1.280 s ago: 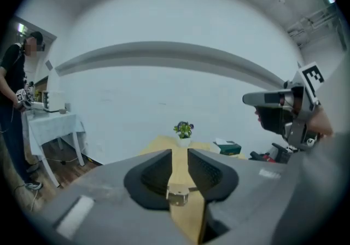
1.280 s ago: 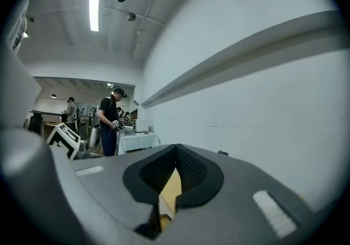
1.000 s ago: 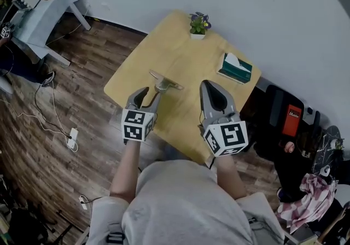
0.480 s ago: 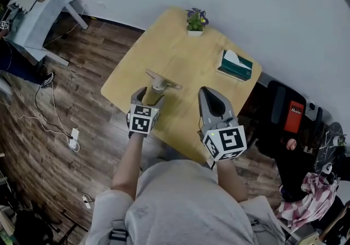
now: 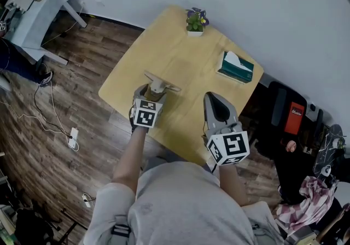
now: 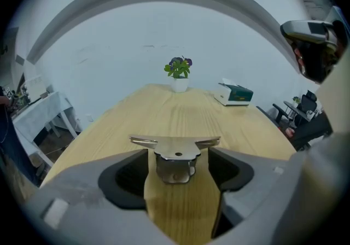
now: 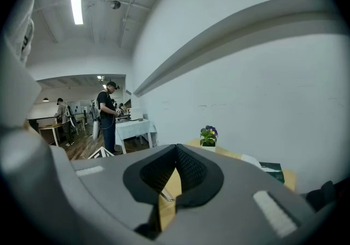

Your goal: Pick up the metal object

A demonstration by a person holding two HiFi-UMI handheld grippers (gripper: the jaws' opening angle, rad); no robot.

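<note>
Opening wide, the jaws of the left gripper (image 5: 151, 95) stood one on each side of the metal object (image 6: 176, 155), its lower tab between the pads and neither pad pressing it; the piece sat on the desk (image 5: 169, 47) close to its near left edge. The right gripper (image 7: 176, 148) hung shut on nothing above the near right edge; a potted plant (image 5: 197, 21) stood at the far corner and a tissue box (image 5: 237, 67) by the right edge, well apart. The step looked like the approach to the grasp; next the jaws would need to close squarely on the tab, then lift.
</note>
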